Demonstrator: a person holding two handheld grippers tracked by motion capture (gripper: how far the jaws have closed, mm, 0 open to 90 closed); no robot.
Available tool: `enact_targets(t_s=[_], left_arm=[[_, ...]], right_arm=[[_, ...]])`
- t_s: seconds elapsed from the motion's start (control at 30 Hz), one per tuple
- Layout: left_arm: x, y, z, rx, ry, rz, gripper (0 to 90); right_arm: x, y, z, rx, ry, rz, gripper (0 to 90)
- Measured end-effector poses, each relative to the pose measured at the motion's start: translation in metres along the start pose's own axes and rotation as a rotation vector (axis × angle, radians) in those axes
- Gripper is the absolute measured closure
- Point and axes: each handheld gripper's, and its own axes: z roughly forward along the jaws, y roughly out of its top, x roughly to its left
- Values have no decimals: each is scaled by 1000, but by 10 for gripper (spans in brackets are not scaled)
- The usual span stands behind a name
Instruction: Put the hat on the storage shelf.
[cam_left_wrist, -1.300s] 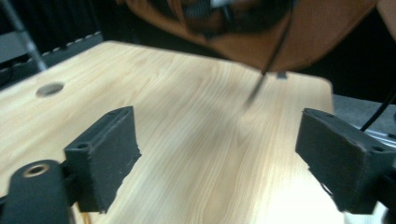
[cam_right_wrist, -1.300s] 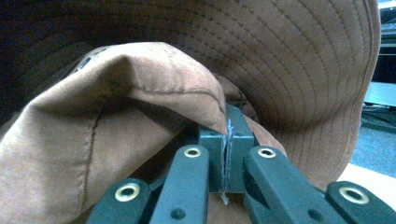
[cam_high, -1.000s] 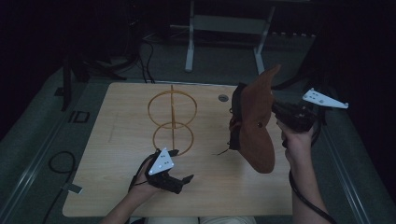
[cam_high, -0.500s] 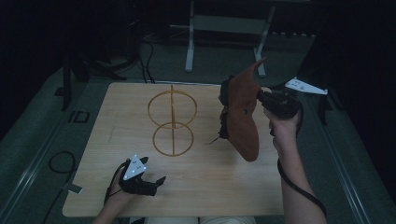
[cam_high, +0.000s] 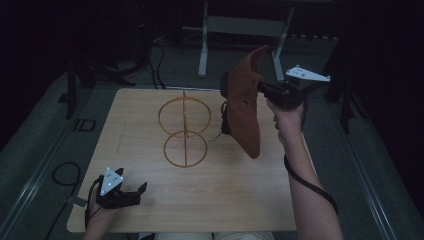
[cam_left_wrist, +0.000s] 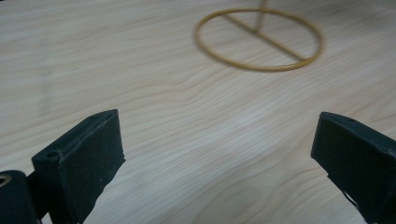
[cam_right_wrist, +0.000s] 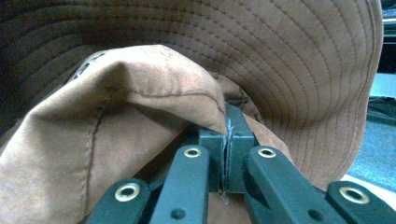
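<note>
A brown brimmed hat (cam_high: 245, 107) hangs in the air over the table's right half, its brim pointing down. My right gripper (cam_high: 265, 90) is shut on the hat's crown fabric (cam_right_wrist: 154, 88); its jaws are pressed together on a fold. A gold wire hat stand (cam_high: 184, 127) with a round base and an upright ring stands at the table's middle, left of the hat. My left gripper (cam_high: 134, 192) rests open near the table's front left corner, with nothing between its fingers (cam_left_wrist: 79, 158). The stand's base ring (cam_left_wrist: 259, 39) lies ahead of it.
The light wooden table (cam_high: 150, 210) has bare surface in front of the stand. A dark cord (cam_high: 217, 136) dangles from the hat toward the table. A metal frame leg (cam_high: 202, 45) stands beyond the far edge. Cables lie on the floor at left.
The right gripper has lifted the hat up and away toward the far right. The left gripper has drawn back left toward the table's front corner.
</note>
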Motion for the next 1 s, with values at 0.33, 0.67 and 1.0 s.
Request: enact_targets(t_s=[0.33, 0.67, 1.0], left_arm=[[11, -12, -13, -23, 100, -81, 27], [17, -12, -18, -52, 109, -108, 37], [15, -13, -16, -43, 86, -96, 37]], right_arm=[[18, 11, 43, 18, 33, 24, 886], [71, 22, 98, 124, 137, -55, 885], [99, 0, 137, 275, 163, -143, 866]])
